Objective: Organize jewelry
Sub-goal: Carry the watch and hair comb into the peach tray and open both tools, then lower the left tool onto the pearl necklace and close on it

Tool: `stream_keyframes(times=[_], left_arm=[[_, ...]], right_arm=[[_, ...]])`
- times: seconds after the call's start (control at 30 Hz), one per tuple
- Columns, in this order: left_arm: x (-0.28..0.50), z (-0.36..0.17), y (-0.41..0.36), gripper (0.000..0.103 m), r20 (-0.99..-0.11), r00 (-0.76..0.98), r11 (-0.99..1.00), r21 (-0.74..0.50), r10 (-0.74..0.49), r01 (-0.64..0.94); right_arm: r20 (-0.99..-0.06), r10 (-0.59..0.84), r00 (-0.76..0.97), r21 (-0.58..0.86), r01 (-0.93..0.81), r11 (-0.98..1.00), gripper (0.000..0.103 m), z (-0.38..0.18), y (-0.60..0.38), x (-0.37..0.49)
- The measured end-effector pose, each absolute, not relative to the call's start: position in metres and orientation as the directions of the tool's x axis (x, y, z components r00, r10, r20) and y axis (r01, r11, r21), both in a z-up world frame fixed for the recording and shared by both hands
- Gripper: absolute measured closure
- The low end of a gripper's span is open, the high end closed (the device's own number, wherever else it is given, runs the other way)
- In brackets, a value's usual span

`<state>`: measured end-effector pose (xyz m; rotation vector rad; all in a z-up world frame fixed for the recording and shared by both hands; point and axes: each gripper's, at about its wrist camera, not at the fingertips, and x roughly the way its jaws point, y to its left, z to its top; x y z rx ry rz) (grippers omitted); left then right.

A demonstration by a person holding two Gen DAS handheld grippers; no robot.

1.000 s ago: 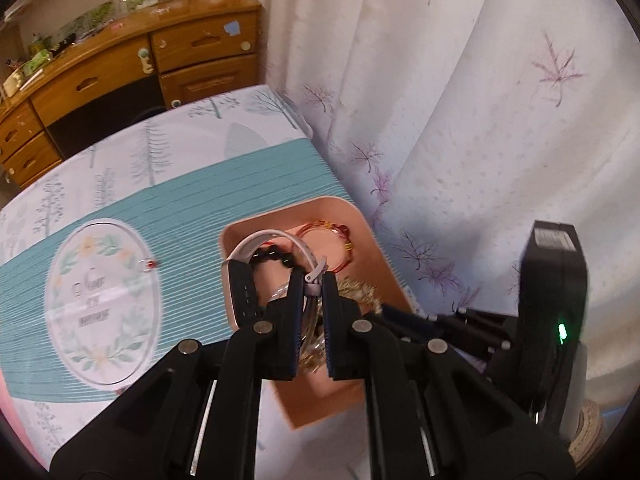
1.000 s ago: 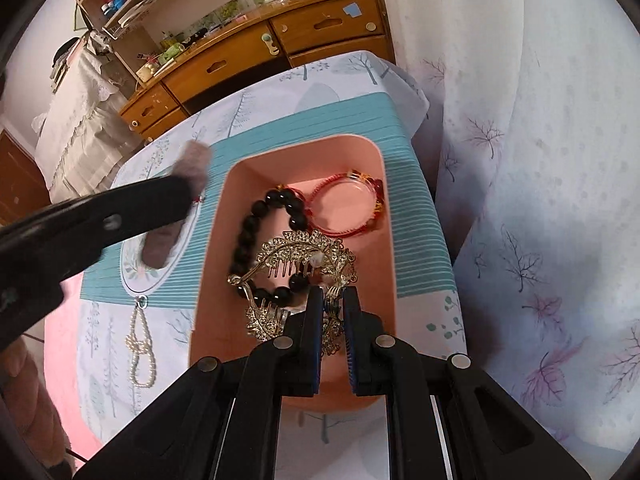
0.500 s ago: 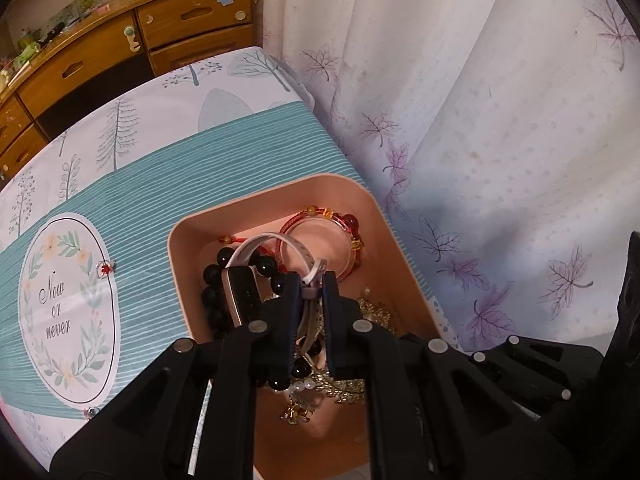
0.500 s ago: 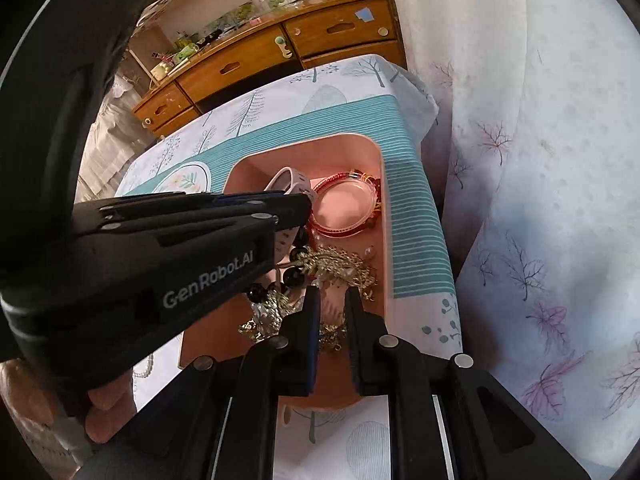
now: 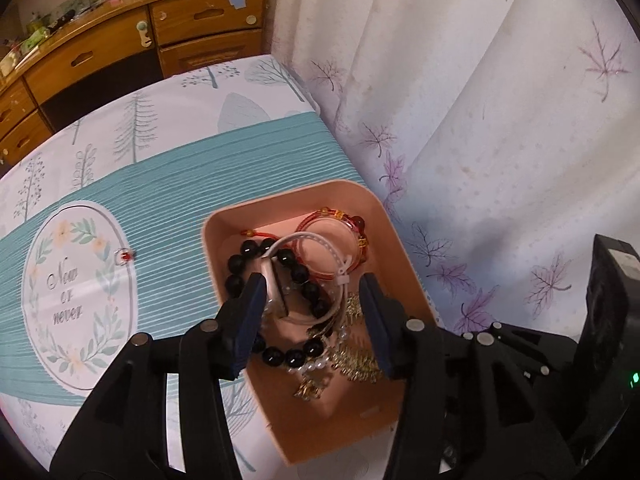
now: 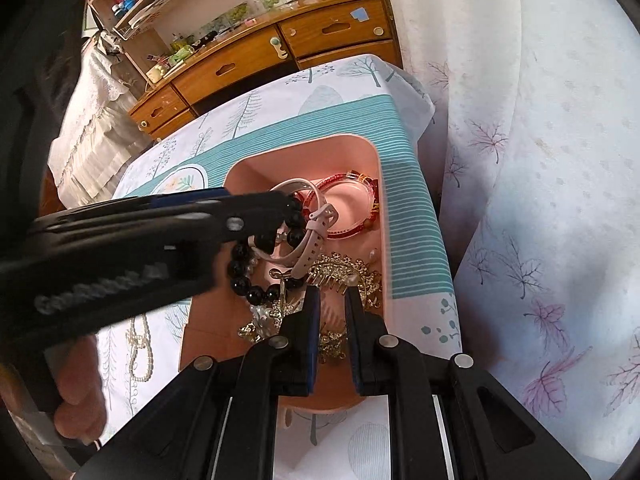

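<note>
Pink tray (image 5: 404,256): holds watch (image 5: 276,292), black bead bracelet (image 5: 300,276), red bracelet (image 5: 340,236), gold comb (image 6: 344,272). Pearl strand (image 6: 140,344) outstanding on tablecloth (image 5: 168,184). Left gripper (image 5: 312,300): wide apart, empty. Right gripper (image 6: 332,312): narrow gap, apparently empty.

The tray (image 5: 394,240) is salmon pink; the bead bracelet (image 5: 288,354) in it is glossy black; the cord bracelet (image 5: 320,216) is red with amber and dark red beads; the watch (image 6: 316,232) has a pale pinkish-white strap; the hair comb (image 6: 344,270) is gold; the pearl string (image 6: 140,354) is white. The tablecloth (image 5: 168,128) is white with grey-green tree prints and a teal band with thin white stripes; its oval panel (image 5: 76,292) is white with a leaf wreath. The curtain (image 5: 500,140) is white with purple leaves. The dresser (image 6: 320,44) is honey-brown wood. The fingers (image 5: 248,312) are black with dark blue pads.
</note>
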<state>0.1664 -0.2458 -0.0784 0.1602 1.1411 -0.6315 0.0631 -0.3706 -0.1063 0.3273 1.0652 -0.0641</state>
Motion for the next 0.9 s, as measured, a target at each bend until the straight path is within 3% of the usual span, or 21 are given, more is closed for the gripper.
stream_keyframes(times=[0.43,0.9], left_arm=[[0.145,-0.043,-0.138,0.058,-0.885,0.331,0.862,-0.138,-0.329,0.487],[0.102,-0.066,-0.032,0.058,-0.916,0.304,0.899,-0.116,-0.261,0.422]], right_arm=[[-0.857,0.091,0.508,0.213,0.188,0.959,0.09,-0.084,-0.35,0.05],[-0.849,0.157,0.505,0.177,-0.008,0.984,0.09,-0.057,-0.251,0.038]])
